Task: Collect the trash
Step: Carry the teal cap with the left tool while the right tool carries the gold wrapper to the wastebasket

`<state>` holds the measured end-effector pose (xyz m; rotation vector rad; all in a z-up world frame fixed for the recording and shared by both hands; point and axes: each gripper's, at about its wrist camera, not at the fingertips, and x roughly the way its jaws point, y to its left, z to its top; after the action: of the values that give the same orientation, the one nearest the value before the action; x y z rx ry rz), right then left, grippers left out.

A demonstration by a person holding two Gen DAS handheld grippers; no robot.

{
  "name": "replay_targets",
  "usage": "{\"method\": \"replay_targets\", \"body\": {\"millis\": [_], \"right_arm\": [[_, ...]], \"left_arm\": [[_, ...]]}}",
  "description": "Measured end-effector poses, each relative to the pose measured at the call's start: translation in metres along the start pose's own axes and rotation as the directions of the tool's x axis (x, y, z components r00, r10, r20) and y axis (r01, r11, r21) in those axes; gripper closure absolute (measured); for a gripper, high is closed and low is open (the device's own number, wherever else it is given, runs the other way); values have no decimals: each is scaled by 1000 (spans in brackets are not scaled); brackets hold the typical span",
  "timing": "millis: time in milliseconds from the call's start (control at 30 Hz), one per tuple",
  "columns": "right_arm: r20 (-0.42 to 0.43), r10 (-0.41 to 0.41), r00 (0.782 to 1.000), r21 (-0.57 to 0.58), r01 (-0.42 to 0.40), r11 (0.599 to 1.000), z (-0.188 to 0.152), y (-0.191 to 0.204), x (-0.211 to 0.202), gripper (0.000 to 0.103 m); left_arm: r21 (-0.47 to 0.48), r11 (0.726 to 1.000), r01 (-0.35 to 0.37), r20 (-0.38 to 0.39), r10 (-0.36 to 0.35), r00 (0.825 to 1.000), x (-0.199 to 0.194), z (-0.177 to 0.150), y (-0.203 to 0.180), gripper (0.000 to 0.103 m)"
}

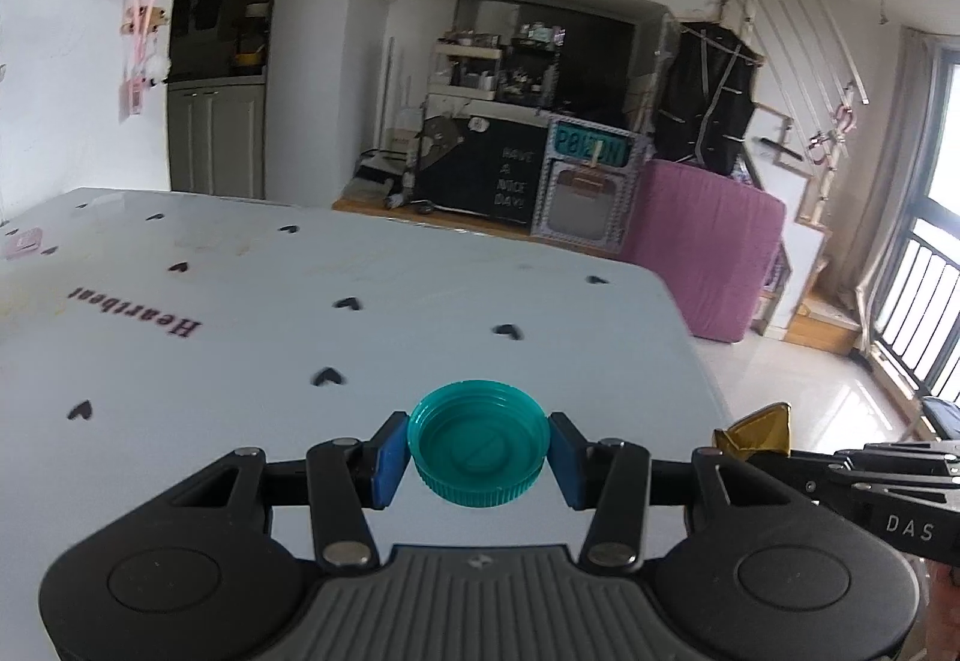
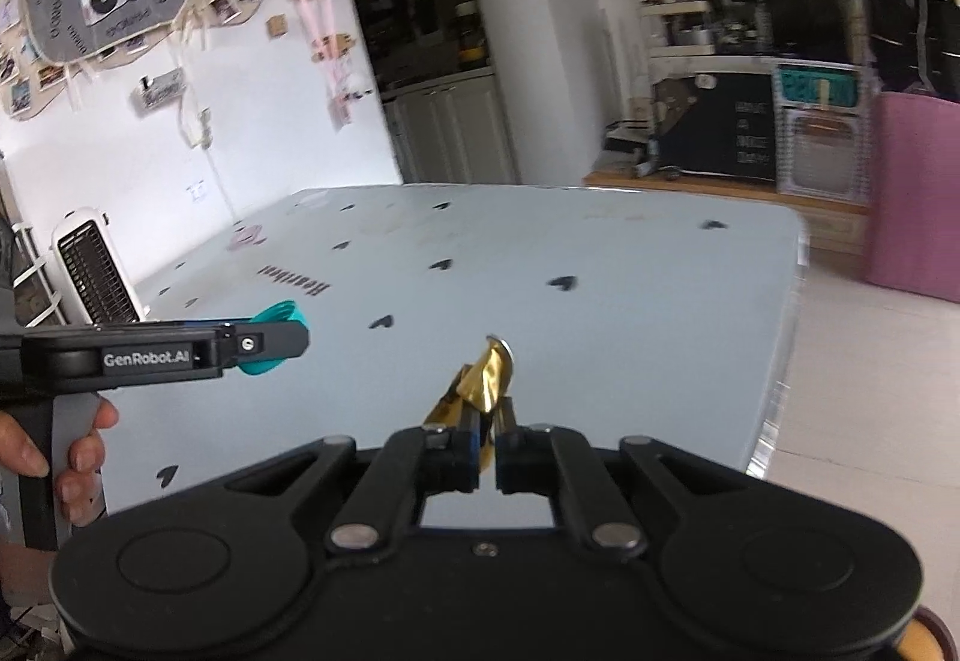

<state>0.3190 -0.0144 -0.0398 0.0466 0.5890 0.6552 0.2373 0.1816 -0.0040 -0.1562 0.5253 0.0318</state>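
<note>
My left gripper (image 1: 478, 455) is shut on a teal bottle cap (image 1: 478, 445), open side up, held above the white table (image 1: 360, 301). My right gripper (image 2: 487, 448) is shut on a crumpled gold wrapper (image 2: 483, 379) that sticks up between its fingers. In the right wrist view the left gripper (image 2: 273, 340) is at the left with the teal cap (image 2: 279, 316) in it. In the left wrist view the gold wrapper (image 1: 757, 430) shows at the right, held by the right gripper's dark fingers (image 1: 852, 466).
The white table carries black heart marks and the word "Heartbeat" (image 1: 135, 313). A white heater (image 2: 93, 265) stands left of the table. A pink covered block (image 1: 702, 247) and a dark cabinet (image 1: 480, 169) stand beyond the table's far edge.
</note>
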Motion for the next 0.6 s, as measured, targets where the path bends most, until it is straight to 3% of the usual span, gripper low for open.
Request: {"method": "replay_targets", "body": {"millis": [600], "right_arm": [[58,-220,974,107,214,971,-54,-72,-141,99]], "left_arm": [[62,976,209,-18,-208,978,-25,-40,-142,53]]}}
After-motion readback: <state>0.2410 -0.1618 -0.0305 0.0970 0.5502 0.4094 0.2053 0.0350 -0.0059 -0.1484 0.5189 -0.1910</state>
